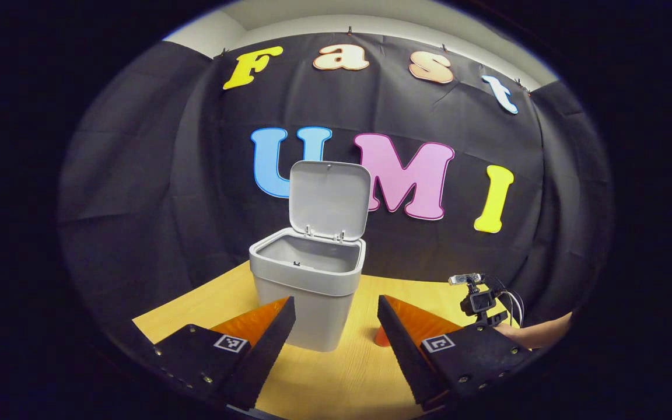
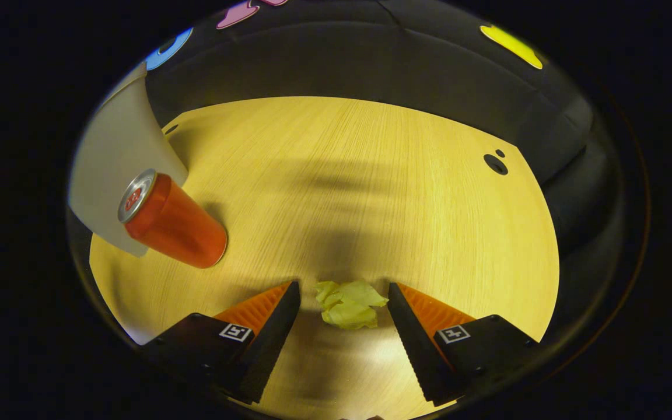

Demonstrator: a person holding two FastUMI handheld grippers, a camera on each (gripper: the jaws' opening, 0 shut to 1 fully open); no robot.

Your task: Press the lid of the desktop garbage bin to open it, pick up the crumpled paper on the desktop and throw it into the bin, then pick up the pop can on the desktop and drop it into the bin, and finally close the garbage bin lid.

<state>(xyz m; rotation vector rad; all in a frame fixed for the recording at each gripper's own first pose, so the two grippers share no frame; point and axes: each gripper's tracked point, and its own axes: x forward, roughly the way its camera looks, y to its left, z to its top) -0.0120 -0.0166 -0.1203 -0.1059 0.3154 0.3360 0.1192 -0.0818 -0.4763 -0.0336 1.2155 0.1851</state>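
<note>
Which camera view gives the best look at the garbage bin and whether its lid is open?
The left gripper view. It shows the whole garbage bin standing on the table with its lid swung up and the inside open. The right gripper view shows just a slice of the bin's pale side wall behind the pop can.

Crumpled paper (image 2: 349,304) near, on desktop (image 2: 371,192); pop can (image 2: 174,223) upright far left, just before bin (image 2: 117,169).

Garbage bin (image 1: 312,291): grey, upright on the desktop, lid (image 1: 329,200) raised upright.
Crumpled paper (image 2: 349,304): pale yellow-green, lying on the desktop.
Pop can (image 2: 171,222): red, silver top, standing just beside the bin.
</note>
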